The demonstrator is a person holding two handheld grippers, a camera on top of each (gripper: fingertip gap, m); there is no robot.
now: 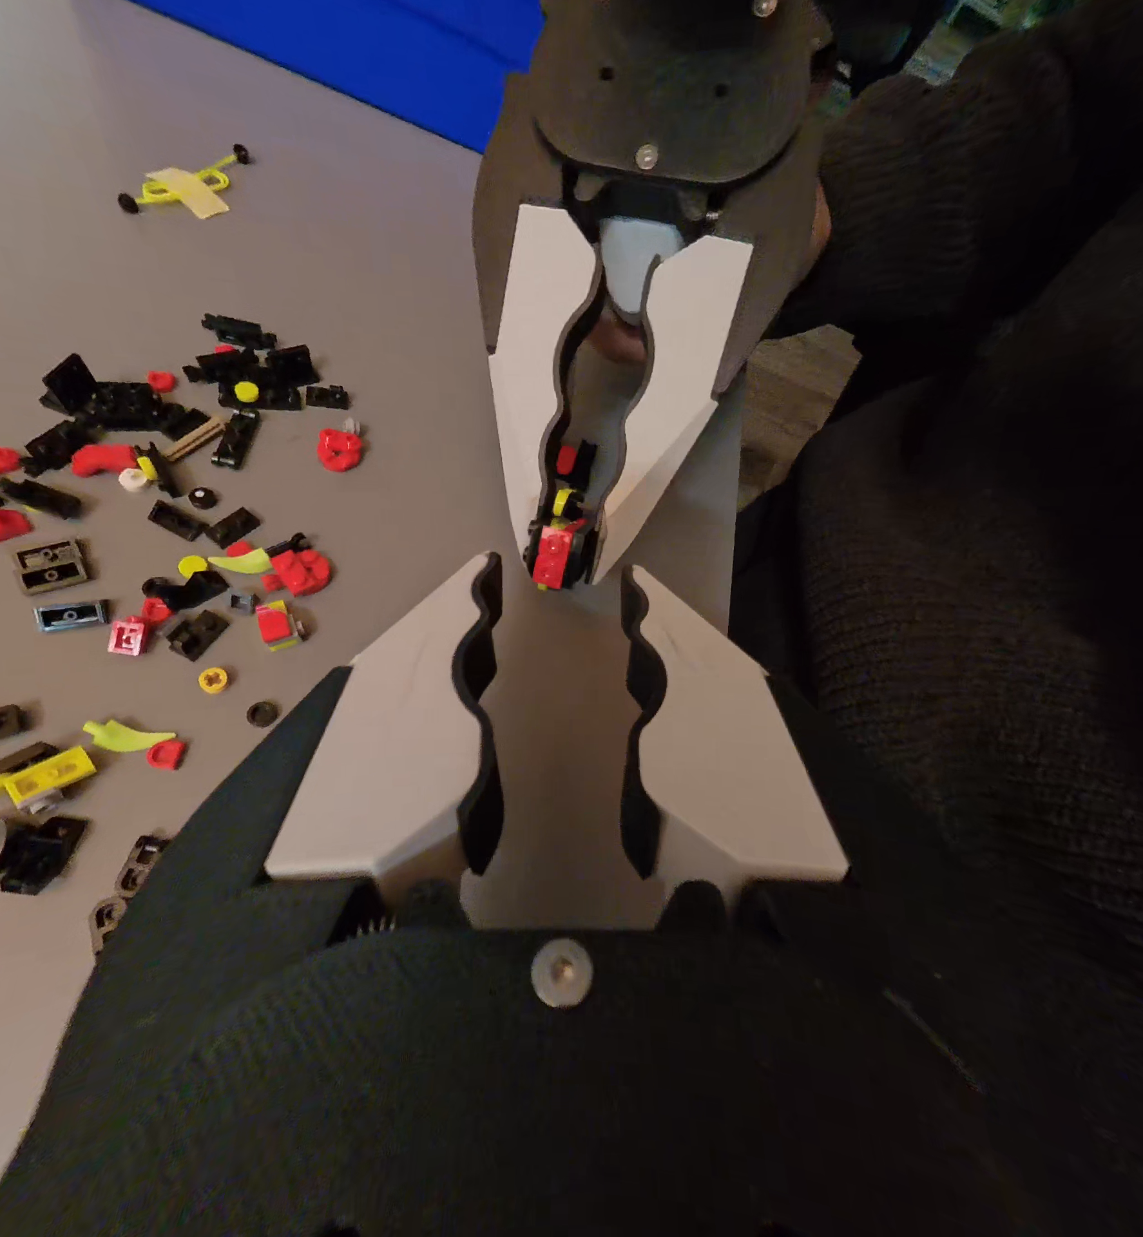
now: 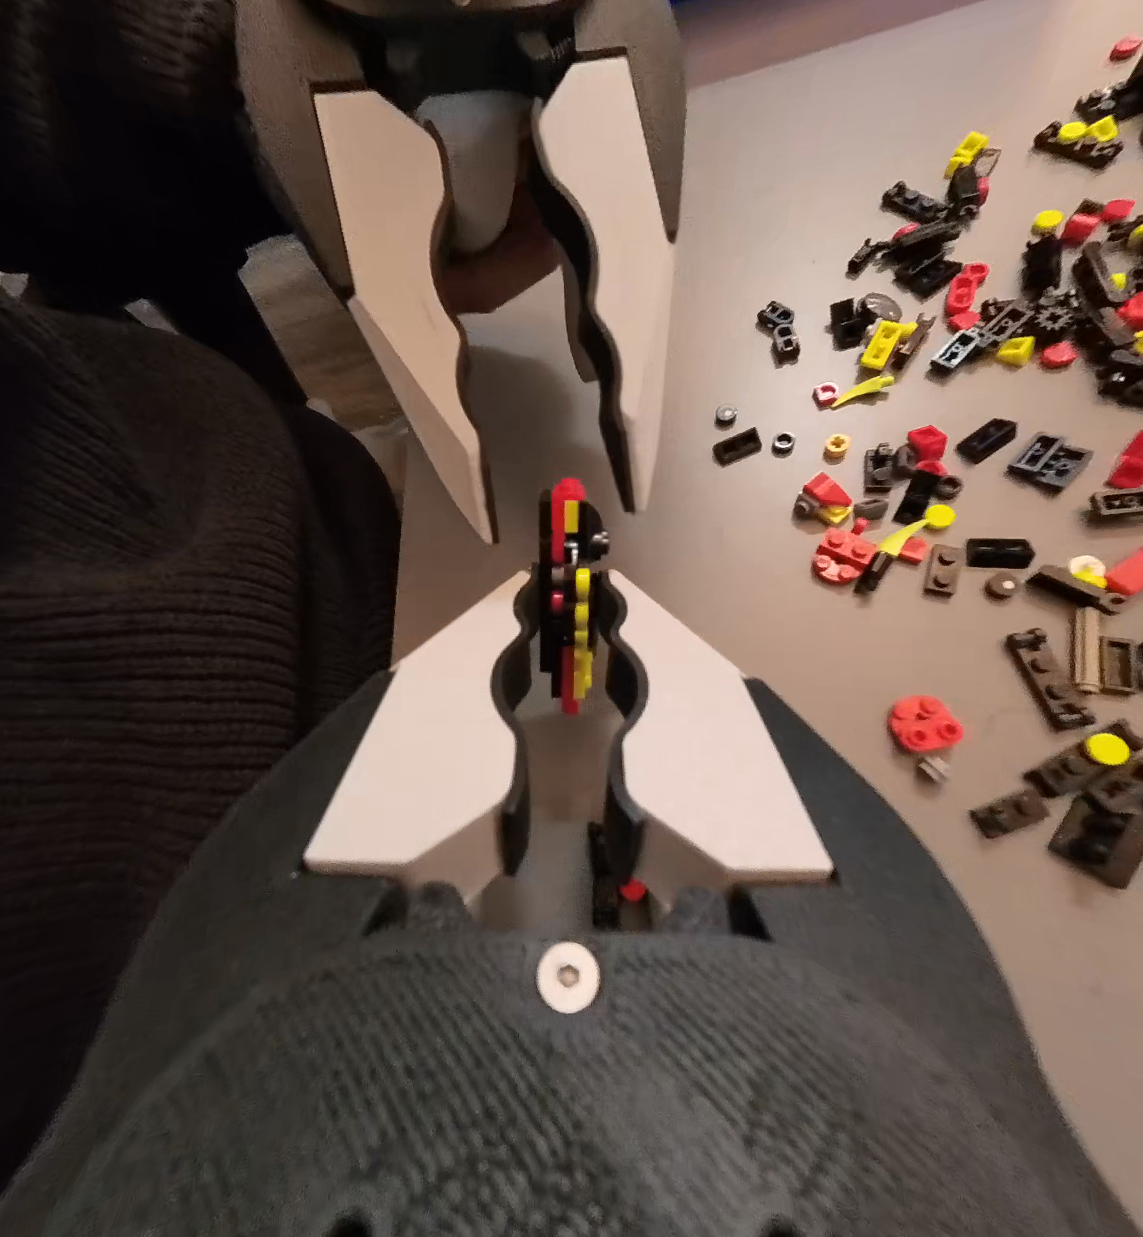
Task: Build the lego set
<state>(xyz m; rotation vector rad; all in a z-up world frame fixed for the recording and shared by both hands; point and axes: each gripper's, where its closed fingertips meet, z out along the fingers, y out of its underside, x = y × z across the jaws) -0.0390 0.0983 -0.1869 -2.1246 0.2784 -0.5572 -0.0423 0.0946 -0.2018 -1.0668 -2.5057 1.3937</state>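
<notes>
My right gripper (image 2: 567,579) is shut on a small flat assembly of red, black and yellow bricks (image 2: 572,622), held edge-on above the grey table (image 2: 743,201). Both pads press its sides. In the left wrist view its fingers (image 1: 682,375) reach down from the top with the assembly (image 1: 552,559) at their tips. My left gripper (image 1: 559,565) faces it tip to tip, open and holding nothing. The assembly's far end lies about level with the left fingertips (image 2: 482,515), with a gap on each side.
Several loose black, red and yellow bricks lie scattered on the table (image 1: 154,502), also in the right wrist view (image 2: 1024,435). A yellow-green piece with black wheels (image 1: 180,181) lies apart. A blue surface (image 1: 388,53) is behind. A dark knitted sleeve (image 1: 990,602) is beside the grippers. Only a small space, under 4 cm, lies between the two pairs of fingers.
</notes>
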